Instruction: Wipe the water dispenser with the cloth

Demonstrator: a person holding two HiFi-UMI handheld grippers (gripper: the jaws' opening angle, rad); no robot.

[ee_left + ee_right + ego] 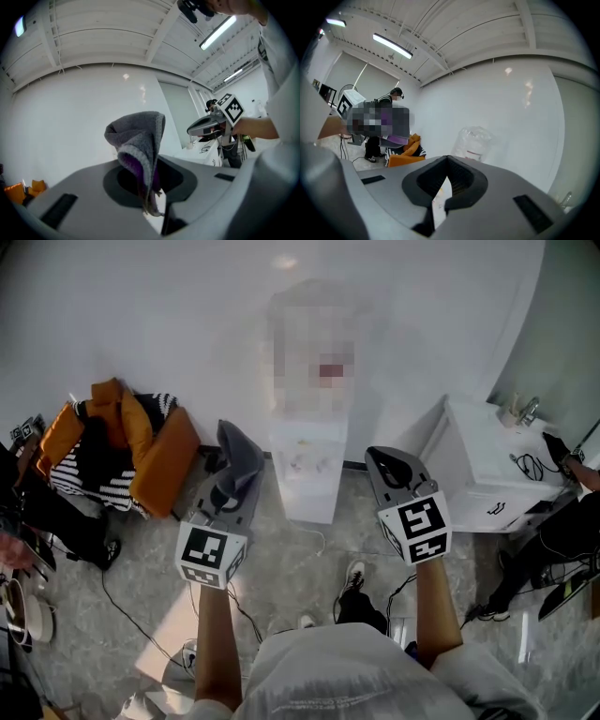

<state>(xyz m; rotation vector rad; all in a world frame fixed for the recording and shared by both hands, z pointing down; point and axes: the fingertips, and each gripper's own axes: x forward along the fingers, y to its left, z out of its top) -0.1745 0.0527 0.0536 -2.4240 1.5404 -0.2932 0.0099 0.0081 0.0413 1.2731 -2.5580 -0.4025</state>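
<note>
The white water dispenser [309,470] stands against the wall straight ahead, its upper part under a mosaic patch. In the right gripper view its clear bottle [474,142] shows above the jaws. My left gripper [234,470] is shut on a grey cloth [242,448], held just left of the dispenser and apart from it. The cloth [139,138] stands up in a folded peak between the jaws of the left gripper [146,180]. My right gripper [388,459] hovers to the dispenser's right, shut with nothing in it; its tips [447,160] meet.
An orange jacket and striped clothes [122,442] are piled at the left. A white sink cabinet [473,470] stands at the right, with a person [553,531] beside it. Cables [314,545] trail over the floor. Bowls [26,613] sit at the far left.
</note>
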